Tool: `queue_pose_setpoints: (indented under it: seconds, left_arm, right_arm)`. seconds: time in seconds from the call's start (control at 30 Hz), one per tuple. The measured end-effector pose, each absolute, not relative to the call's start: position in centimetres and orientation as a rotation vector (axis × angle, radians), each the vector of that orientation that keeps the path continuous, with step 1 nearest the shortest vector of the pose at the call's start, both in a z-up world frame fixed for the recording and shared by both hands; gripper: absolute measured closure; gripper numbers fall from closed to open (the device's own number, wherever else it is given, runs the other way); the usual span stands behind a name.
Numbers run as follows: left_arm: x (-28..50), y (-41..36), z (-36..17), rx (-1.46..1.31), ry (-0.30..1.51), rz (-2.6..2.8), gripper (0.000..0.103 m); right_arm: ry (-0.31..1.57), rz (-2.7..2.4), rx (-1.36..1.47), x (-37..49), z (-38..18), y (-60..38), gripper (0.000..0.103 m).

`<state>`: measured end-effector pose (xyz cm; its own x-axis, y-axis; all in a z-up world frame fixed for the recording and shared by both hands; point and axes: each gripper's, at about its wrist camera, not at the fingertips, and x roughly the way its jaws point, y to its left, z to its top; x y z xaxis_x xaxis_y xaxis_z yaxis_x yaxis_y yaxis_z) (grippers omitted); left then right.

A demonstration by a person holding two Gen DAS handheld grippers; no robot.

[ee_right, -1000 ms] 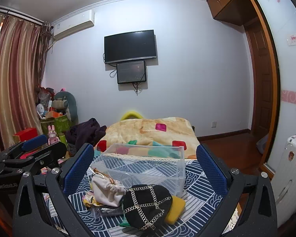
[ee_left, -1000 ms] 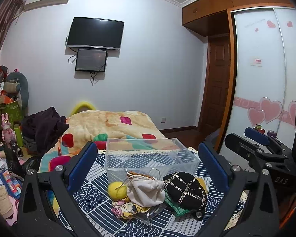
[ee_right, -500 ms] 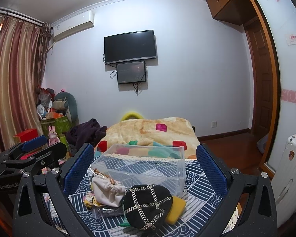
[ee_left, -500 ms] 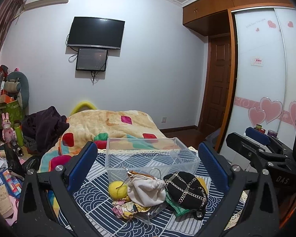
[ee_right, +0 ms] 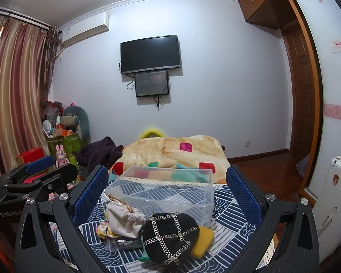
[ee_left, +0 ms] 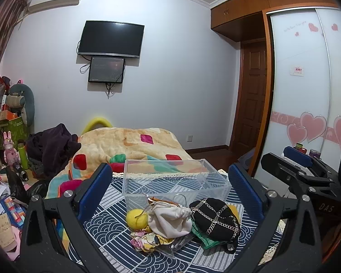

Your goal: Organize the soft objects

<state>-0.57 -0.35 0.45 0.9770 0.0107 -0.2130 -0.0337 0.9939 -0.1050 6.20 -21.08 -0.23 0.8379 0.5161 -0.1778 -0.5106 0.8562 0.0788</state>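
A pile of soft things lies on a blue patterned cloth in front of an empty clear plastic box: a yellow ball, a white drawstring pouch, a black chain-trimmed hat, a floral cloth. In the right wrist view the box, pouch, hat and a yellow sponge show. My left gripper is open and empty, held back from the pile. My right gripper is open and empty too.
A bed with a patchwork blanket lies behind the box. Clutter and toys fill the left floor. A wardrobe with heart stickers and a white suitcase stand at the right. The other gripper shows at the right edge.
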Motion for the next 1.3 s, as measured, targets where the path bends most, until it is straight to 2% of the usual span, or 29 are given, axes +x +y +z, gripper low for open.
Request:
queue_pose_setpoints:
  seconds: [0.9,1.2,1.3]
  left_arm:
    - [-0.5,-0.5,0.5,-0.122,0.222,0.004,0.0]
    - [0.5,-0.1,-1.3,-0.123,0.28,-0.007,0.0]
    - [1.4,0.2,-2.7,-0.129,0.332,-0.009,0.009]
  right_arm:
    - [0.195,0.546,0.027,6.2,-0.6,-20.6,0.0]
    - [0.233,0.55,0.032,6.9,-1.3,-20.5,0.0]
    - [0.299,0.575,0.043,7.9,-2.4,-20.6,0.0]
